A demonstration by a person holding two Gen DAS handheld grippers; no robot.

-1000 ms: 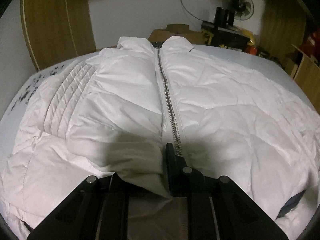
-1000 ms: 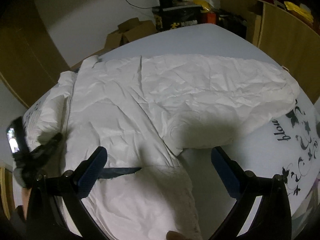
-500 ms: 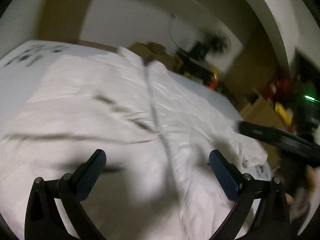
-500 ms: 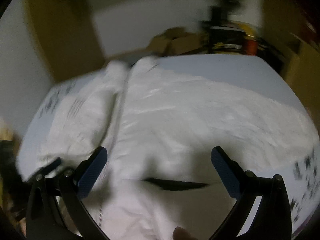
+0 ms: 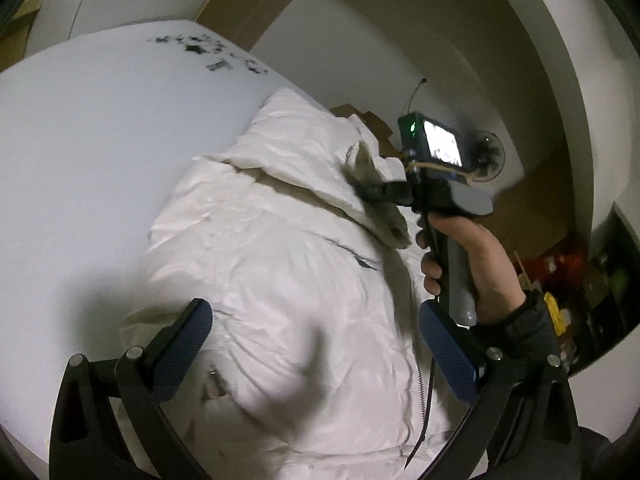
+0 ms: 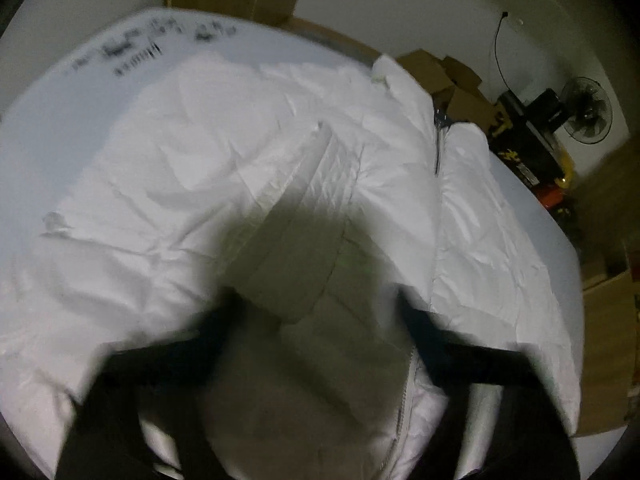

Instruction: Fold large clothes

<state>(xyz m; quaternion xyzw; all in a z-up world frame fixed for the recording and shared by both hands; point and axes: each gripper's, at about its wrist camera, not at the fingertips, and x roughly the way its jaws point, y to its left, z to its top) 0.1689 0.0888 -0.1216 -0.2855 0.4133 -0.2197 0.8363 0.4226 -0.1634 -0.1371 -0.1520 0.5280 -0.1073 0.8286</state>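
White puffer jacket lies spread on the pale blue bed sheet, zipper up and collar toward the cardboard boxes by the wall. We hold the left gripper low over its hem, jaws wide apart with nothing pinched between them. Our right hand drives the right gripper into a lifted fold of the jacket near the collar; its jaws are closing with white fabric between them, though blur keeps us from telling whether the pads press yet. A standing fan sits behind the boxes.
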